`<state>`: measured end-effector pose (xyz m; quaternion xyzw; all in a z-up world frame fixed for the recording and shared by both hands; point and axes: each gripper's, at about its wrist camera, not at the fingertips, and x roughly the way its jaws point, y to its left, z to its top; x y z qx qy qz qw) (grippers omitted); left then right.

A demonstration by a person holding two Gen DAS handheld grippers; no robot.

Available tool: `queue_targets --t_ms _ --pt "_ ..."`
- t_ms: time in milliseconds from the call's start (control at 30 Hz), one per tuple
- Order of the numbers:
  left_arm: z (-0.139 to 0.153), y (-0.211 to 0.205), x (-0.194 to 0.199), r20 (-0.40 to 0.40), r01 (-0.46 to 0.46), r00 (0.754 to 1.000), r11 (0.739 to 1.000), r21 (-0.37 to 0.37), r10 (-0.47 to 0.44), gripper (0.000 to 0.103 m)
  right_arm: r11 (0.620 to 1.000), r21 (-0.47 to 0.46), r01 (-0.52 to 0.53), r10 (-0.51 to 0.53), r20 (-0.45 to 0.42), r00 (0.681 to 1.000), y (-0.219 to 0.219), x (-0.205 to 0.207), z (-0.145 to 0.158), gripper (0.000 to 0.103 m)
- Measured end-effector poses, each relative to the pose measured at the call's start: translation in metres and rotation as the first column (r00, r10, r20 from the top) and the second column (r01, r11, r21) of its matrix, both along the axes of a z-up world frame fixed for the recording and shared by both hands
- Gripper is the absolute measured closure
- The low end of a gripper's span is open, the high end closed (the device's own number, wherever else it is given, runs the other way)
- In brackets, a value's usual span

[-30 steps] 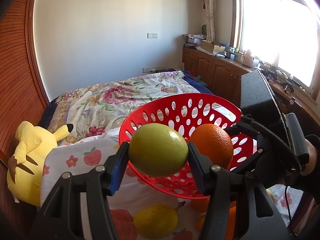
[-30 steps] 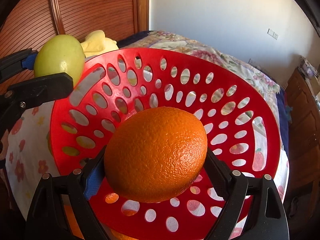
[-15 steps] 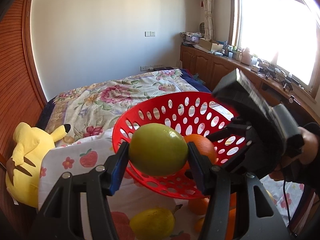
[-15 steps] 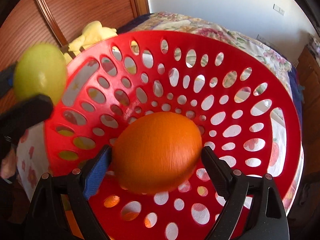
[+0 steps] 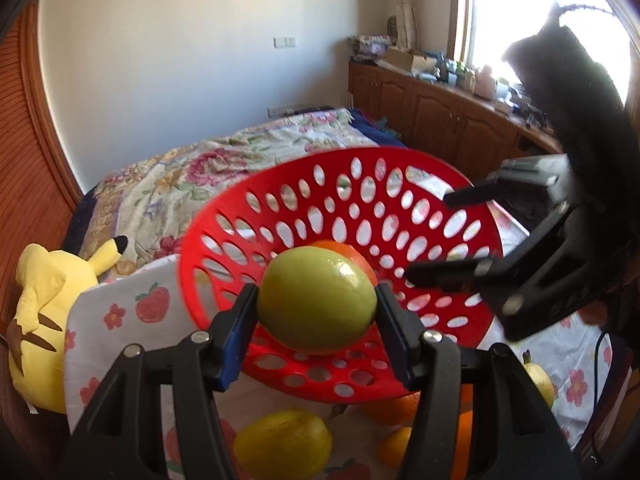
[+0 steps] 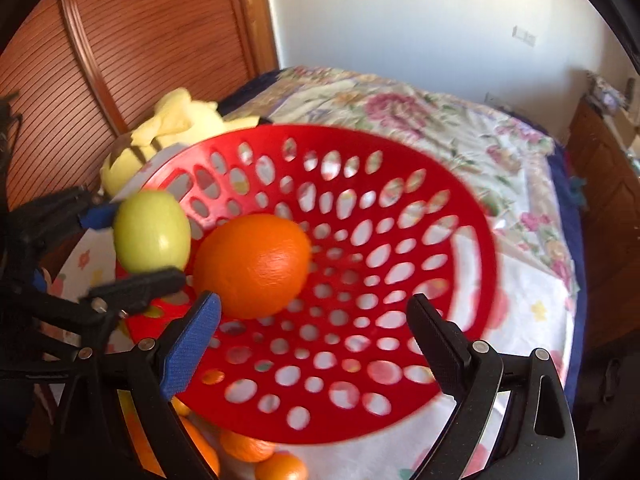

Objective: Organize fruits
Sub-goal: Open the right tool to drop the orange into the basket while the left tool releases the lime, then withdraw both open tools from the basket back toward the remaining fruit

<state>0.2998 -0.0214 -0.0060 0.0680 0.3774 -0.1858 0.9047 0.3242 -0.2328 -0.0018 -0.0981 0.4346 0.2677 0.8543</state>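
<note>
A red perforated basket (image 5: 400, 216) (image 6: 400, 208) stands on a fruit-print cloth on the bed. My left gripper (image 5: 318, 312) is shut on a green apple (image 5: 316, 300) and holds it over the basket's near-left rim; the apple also shows in the right wrist view (image 6: 152, 236). An orange (image 6: 252, 266) lies inside the basket, partly hidden behind the apple in the left wrist view (image 5: 344, 252). My right gripper (image 6: 312, 332) is open and empty above the basket; it also shows in the left wrist view (image 5: 436, 236).
A yellow pear-like fruit (image 5: 284, 444) and several oranges (image 6: 248, 446) lie on the cloth (image 5: 116, 316) in front of the basket. A yellow plush toy (image 5: 44, 312) lies left. A floral quilt (image 5: 224, 160) covers the bed; wooden cabinets (image 5: 448, 120) stand right.
My right gripper has opened and let the orange go into the basket, then drawn back. My left gripper with the green apple has moved in over the basket's rim.
</note>
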Motion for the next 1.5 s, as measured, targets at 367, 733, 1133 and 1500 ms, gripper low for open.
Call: queue_targets --t_ms 367,733,1133,1500 --pt "0.0 -0.017 -0.004 0.016 0.012 1.0 1.0 0.021 -0.012 0.037 0.998 0.049 0.038 -0.04 0.047 0.998 -0.022 -0.012 0.009 0.007" --pt "0.018 0.004 -0.037 0.073 -0.028 0.997 0.999 -0.027 0.03 0.037 0.995 0.09 0.035 -0.046 0.127 0.991 -0.031 -0.053 0.021 0.007" --pt "0.025 0.021 -0.107 0.108 -0.049 0.993 0.996 -0.068 0.056 0.037 0.988 0.149 0.039 -0.064 0.164 0.984 -0.043 -0.116 0.017 0.007" --pt "0.019 0.015 -0.15 0.122 -0.048 0.991 0.994 -0.095 0.059 0.037 0.98 0.186 0.065 -0.097 0.169 0.981 -0.061 -0.158 0.004 0.009"
